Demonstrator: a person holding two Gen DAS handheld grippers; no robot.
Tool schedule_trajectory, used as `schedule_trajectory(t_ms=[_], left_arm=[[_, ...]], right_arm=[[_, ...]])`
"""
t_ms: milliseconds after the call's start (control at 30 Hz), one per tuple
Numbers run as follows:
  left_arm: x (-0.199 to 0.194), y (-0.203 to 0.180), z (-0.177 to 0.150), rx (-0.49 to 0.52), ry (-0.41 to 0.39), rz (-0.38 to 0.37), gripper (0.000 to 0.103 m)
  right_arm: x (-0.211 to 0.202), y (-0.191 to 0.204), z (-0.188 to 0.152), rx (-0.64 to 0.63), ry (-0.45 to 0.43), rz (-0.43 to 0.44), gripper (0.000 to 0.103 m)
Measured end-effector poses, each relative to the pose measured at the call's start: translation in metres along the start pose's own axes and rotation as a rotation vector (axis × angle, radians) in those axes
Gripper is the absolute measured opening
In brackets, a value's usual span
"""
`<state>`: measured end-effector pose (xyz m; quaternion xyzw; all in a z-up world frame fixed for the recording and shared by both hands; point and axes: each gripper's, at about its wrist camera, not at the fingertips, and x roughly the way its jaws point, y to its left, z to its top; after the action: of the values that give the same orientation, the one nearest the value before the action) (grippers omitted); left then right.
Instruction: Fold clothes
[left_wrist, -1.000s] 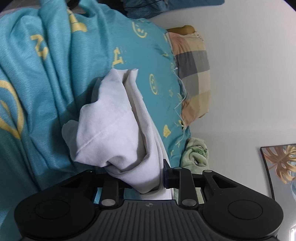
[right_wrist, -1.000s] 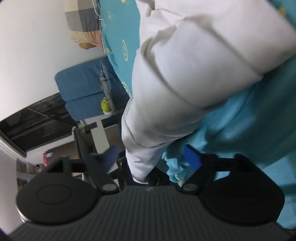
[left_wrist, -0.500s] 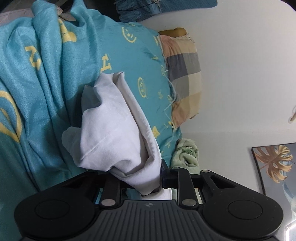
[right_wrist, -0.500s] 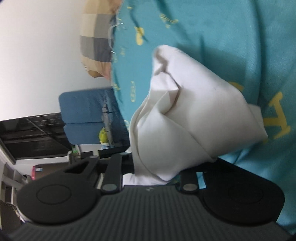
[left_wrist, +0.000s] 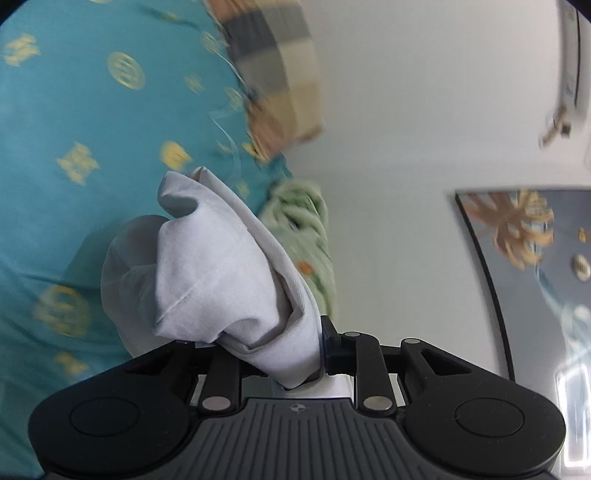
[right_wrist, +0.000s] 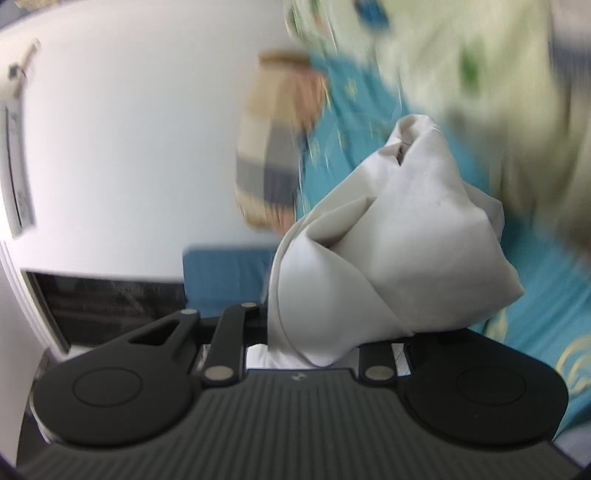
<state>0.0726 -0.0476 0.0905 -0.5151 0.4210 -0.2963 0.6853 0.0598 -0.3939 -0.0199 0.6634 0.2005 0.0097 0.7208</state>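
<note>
Clamped shut on a bunched corner of the white garment (left_wrist: 207, 280) with the left gripper (left_wrist: 271, 354), the wad bulging straight ahead out of the narrow jaws and leaning toward the left of that view. Likewise pinched in the right gripper (right_wrist: 306, 343), with the same white garment (right_wrist: 388, 258) ballooning forward and off to the right of its own view. Nothing slack or released on either side, with cloth filling both gaps. Held up in the air, clear of the teal bedspread (left_wrist: 92, 147) that fills the background behind it, with a checked pillow (left_wrist: 280, 66) and a crumpled green cloth (left_wrist: 306, 229) farther off against the wall, and a framed leaf picture (left_wrist: 535, 258) at the far right. Judging by the white strip slipping back beneath each pair of jaws, probably strung from hand to hand with the long axis running between the two grips, though hard to confirm with that span hidden under the gripper bodies and the right view badly blurred. No nearer hand to speak of, then, given one end in each. For the coming move, best to draw the two grips apart along that axis to pull the bunches flat, then lower the spread garment onto the teal bedspread (right_wrist: 535, 288) lying ahead and below. Worth minding the green cloth close by, so as not to drape over it.
</note>
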Motion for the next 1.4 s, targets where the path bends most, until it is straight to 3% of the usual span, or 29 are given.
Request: schedule_trajectory(t_ms=[200, 333, 433, 533, 633, 733, 867, 900, 967, 1067, 1400], left_arm=[[0.139, -0.09, -0.041, 0.099, 0.16, -0.13, 0.025], [0.217, -0.111, -0.073, 0.174, 0.236, -0.193, 0.027], [0.24, -0.093, -0.11, 0.229, 0.299, -0.161, 0.028], [0.254, -0.056, -0.134, 0.234, 0.391, -0.053, 0.027], [0.252, -0.02, -0.147, 0.233, 0.459, 0.029, 0.029], [0.247, -0.013, -0.153, 0.263, 0.483, 0.097, 0.043], [0.223, -0.034, -0.157, 0.394, 0.457, 0.194, 0.084], [0.212, -0.04, -0.156, 0.428, 0.434, 0.202, 0.085], [0.2, -0.055, -0.149, 0.492, 0.395, 0.224, 0.089], [0.196, -0.086, -0.128, 0.628, 0.337, 0.265, 0.1], [0.057, -0.161, -0.18, 0.963, 0.151, 0.266, 0.103]], right_arm=[[-0.079, 0.049, 0.123, -0.126, -0.22, 0.011, 0.028], [-0.119, 0.065, 0.181, -0.262, -0.347, 0.014, 0.028], [-0.133, 0.044, 0.202, -0.283, -0.385, -0.054, 0.028], [-0.141, -0.003, 0.208, -0.195, -0.351, -0.188, 0.028], [-0.136, -0.047, 0.205, -0.111, -0.275, -0.332, 0.028], [-0.132, -0.06, 0.201, -0.102, -0.275, -0.34, 0.028], [-0.135, -0.059, 0.199, -0.094, -0.267, -0.358, 0.036], [-0.139, -0.056, 0.196, -0.092, -0.269, -0.36, 0.038], [-0.151, -0.047, 0.186, -0.105, -0.285, -0.365, 0.052], [-0.178, -0.027, 0.161, -0.187, -0.303, -0.396, 0.058], [-0.234, 0.017, 0.064, -0.495, -0.379, -0.47, 0.059]])
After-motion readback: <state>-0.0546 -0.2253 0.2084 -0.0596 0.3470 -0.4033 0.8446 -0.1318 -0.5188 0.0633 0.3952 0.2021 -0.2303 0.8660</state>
